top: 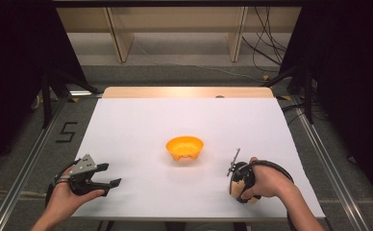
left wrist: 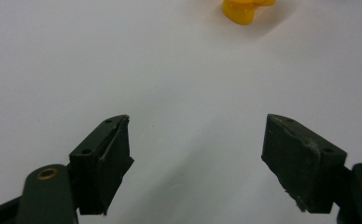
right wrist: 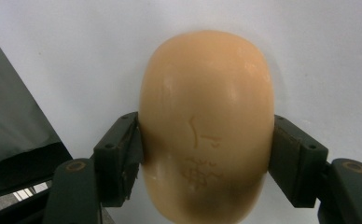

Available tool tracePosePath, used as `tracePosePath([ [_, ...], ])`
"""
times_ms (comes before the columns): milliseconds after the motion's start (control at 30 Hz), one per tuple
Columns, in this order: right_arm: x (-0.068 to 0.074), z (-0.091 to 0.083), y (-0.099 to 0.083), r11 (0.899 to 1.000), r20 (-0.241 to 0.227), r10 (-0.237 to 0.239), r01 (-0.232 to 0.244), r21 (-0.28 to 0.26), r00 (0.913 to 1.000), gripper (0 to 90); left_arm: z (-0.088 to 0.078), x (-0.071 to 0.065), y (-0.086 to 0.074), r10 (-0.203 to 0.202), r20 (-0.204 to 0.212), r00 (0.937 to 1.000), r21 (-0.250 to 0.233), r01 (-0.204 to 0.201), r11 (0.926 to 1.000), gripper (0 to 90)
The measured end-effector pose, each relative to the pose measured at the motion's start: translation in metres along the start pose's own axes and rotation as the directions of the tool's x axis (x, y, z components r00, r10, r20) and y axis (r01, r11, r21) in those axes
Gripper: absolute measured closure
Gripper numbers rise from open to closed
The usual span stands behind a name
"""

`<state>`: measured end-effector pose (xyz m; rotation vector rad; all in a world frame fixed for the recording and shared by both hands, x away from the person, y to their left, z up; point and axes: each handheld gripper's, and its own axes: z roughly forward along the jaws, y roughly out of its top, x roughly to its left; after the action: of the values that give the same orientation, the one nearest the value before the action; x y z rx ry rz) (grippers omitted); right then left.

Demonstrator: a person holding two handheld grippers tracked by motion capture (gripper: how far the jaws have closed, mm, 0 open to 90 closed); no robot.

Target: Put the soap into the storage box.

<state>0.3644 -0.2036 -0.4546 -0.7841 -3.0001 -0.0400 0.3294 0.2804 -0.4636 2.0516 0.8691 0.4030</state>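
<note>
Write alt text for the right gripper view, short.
A smooth tan egg-shaped object, with faint marks embossed on its surface, is clamped between the right gripper's two black jaws, one pressing each side. Behind it lies the white table, whose edge and a dark floor show at the left.

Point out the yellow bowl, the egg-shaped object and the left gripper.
yellow bowl [top: 185, 147]: high view, inner wall.
egg-shaped object [right wrist: 207, 121]: right gripper view, upper face.
left gripper [left wrist: 195, 140]: left gripper view, midway between open tips.
</note>
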Motion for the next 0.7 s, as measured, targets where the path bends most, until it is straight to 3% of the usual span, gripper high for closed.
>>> tracePosePath([
  [533, -0.0039, -0.0062, -0.0044, 1.0, 0.001, -0.005, 0.005, -0.024, 1.0, 33.6, -0.0006, -0.0004, 0.0003, -0.011, 0.007, 0.9999, 0.006, 0.011, 0.9999, 22.8],
  [567, -0.0037, -0.007, -0.0048, 0.999, -0.007, 0.003, -0.003, -0.033, 1.0, 33.6, -0.0013, 0.0015, 0.0008, 0.013, 0.002, 0.9999, 0.015, -0.014, 0.9998, 22.8],
  [700, -0.0038, -0.0101, -0.0046, 0.999, -0.01, 0.005, -0.006, -0.049, 0.9999, 33.6, -0.0012, 0.0004, 0.0006, 0.002, -0.003, 1.0, 0.012, -0.002, 0.9999, 22.8],
])
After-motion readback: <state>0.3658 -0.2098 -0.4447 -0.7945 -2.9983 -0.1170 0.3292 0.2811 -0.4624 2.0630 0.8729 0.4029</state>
